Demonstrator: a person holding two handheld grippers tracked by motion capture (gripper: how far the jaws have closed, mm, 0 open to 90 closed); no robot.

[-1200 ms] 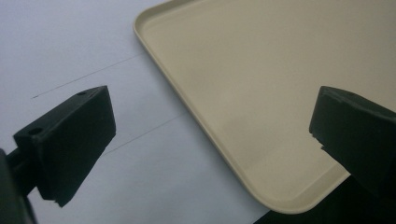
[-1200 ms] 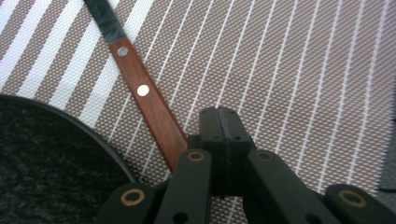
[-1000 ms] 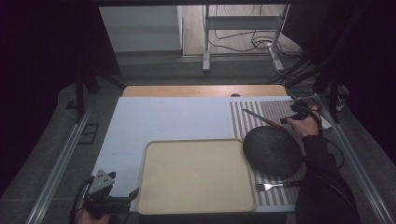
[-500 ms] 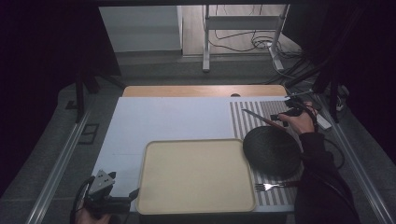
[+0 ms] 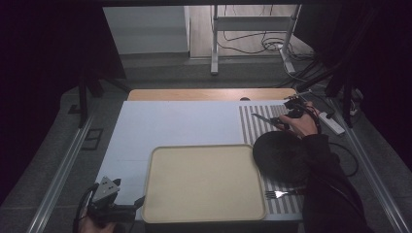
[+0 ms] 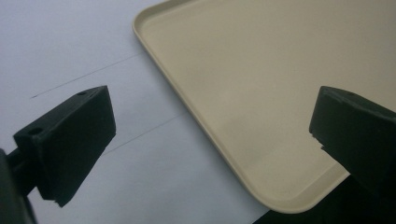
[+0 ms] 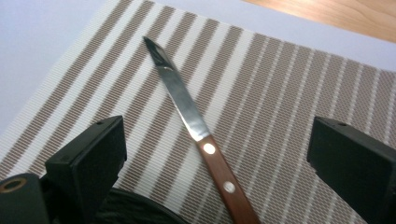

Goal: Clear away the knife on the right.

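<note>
Two tongs are at work over the desk [image 5: 180, 121]. Right tongs [image 5: 286, 115] hover at the far right over the striped placemat [image 7: 280, 93], jaws spread wide with nothing between them; a knife [image 7: 196, 126] with a wooden riveted handle lies flat on the mat between and below the jaws, its blade tip pointing away. Just near it sits a dark round plate [image 5: 282, 158], and a fork [image 5: 277, 194] lies at the mat's near edge. Left tongs [image 5: 138, 204] sit at the near left, jaws wide apart and empty, straddling the near-left corner of the beige tray [image 6: 261, 84].
</note>
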